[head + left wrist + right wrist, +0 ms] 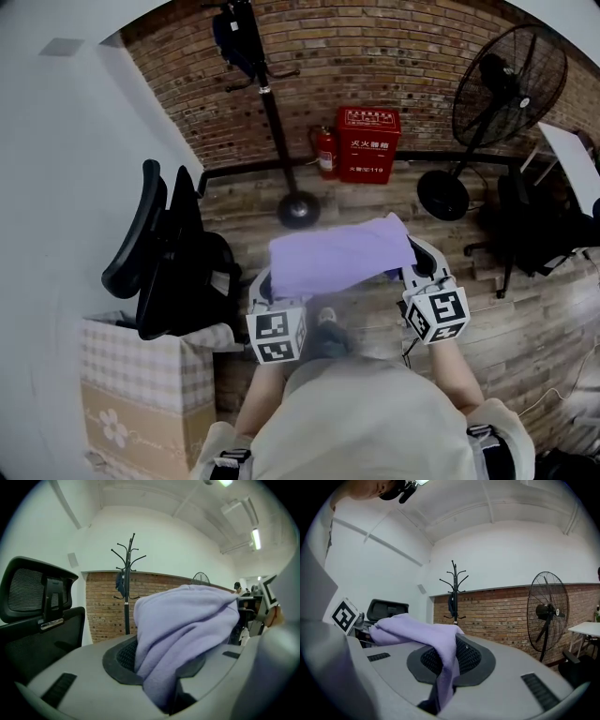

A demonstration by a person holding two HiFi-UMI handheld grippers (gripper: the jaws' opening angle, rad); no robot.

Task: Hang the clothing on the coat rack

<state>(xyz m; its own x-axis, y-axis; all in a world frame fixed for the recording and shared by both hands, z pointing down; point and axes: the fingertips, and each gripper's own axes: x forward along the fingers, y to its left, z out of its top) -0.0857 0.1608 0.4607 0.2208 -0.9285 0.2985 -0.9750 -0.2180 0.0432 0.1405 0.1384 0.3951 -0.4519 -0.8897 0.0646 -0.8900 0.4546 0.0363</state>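
In the head view, the purple garment (337, 255) is stretched between the two grippers, in front of the person and above the wooden floor (375, 202). The left gripper (265, 286) has its left edge and the right gripper (419, 255) its right edge. The coat rack (274, 112) stands at the far edge of the floor by the brick wall (394, 56), well apart from the cloth. A dark garment (234, 33) already hangs near its top. An office chair (164, 248) is on the left and a fan (506, 84) on the right.

In the left gripper view, the jaws stand partly apart and pinch a thick bunch of purple cloth, which billows up over them. The rack rises straight ahead, beyond the cloth.

In the right gripper view, the jaws are pressed almost together on a thin fold. The rest drapes off to the left toward the other gripper. The rack is ahead and the fan to its right.

The garment looks soft, light and limp, like fleece, so it should sag between the two holds rather than keep a shape. The thin right-hand pinch seems likelier to slip. Holding near a collar or hood would help to drop it over a hook. Which part each gripper holds I cannot tell.
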